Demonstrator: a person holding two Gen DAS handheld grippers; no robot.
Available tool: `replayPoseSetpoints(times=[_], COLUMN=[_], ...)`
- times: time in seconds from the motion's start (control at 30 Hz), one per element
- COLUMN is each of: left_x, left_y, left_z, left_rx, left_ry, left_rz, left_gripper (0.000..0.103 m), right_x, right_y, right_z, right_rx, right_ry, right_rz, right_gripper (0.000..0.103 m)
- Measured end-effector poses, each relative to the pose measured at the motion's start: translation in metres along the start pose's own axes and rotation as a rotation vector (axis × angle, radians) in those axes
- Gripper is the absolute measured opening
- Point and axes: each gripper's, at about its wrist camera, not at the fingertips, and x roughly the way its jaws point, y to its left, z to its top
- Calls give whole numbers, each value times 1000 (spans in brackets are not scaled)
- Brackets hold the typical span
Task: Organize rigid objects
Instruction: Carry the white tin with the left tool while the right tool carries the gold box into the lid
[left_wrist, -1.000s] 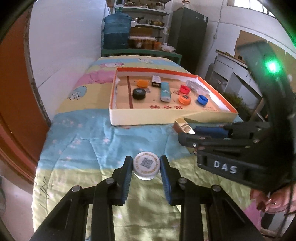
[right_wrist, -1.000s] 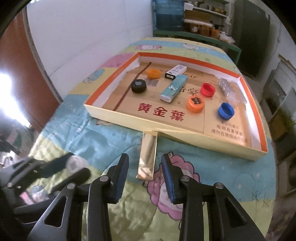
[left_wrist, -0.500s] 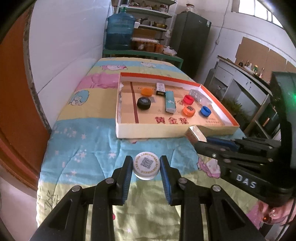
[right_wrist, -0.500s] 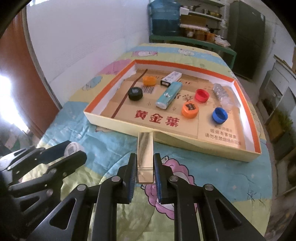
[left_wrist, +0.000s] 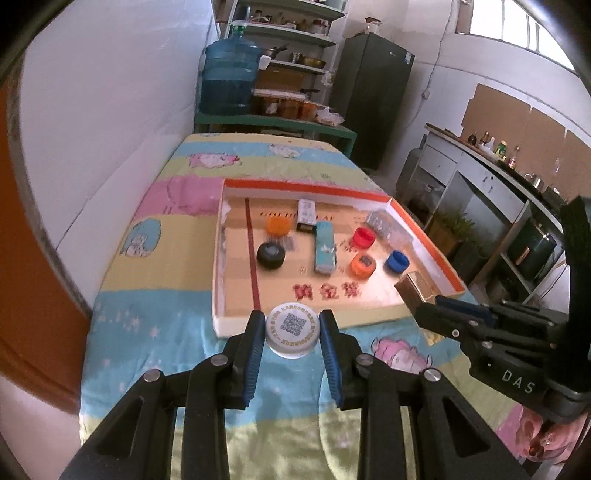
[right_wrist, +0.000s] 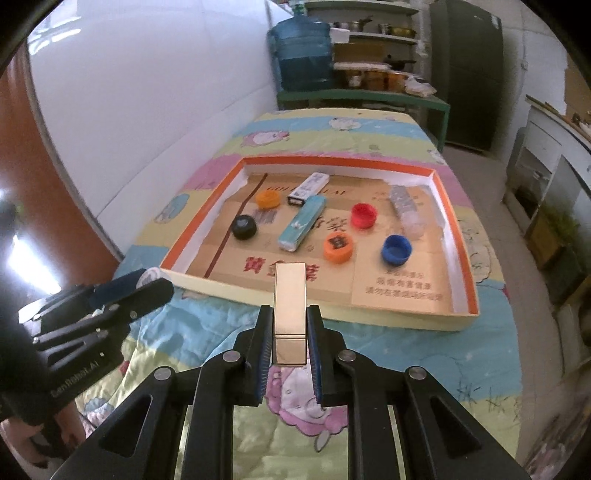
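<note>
Both cameras sit just behind their grippers, side by side, looking down over the shallow orange-rimmed cardboard tray (left_wrist: 424, 236) (right_wrist: 332, 162).

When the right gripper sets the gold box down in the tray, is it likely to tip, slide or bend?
The gold box looks stiff: its flat sides show no dent between the pads of the right gripper. Its glossy faces probably slide easily on the tray's smooth cardboard floor. Being long and narrow, it would likely tip if stood on end, so laying it flat seems safer.

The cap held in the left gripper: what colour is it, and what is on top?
White cap, printed with a dark QR code on top; clearest in the left wrist view.
</note>
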Motion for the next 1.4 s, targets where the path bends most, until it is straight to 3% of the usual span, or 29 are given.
replayPoseSetpoints(times=[0.63, 1.4], left_x=[41, 106], left_y=[-11, -12], left_z=[51, 52], left_rx=[12, 31], left_ry=[-7, 95], left_rz=[-3, 4], left_gripper=[31, 31], right_x=[17, 68], right_y=[-48, -68], right_z=[38, 46], right_rx=[71, 108], right_ry=[-33, 41], right_rz=[-25, 4], right_gripper=[18, 18])
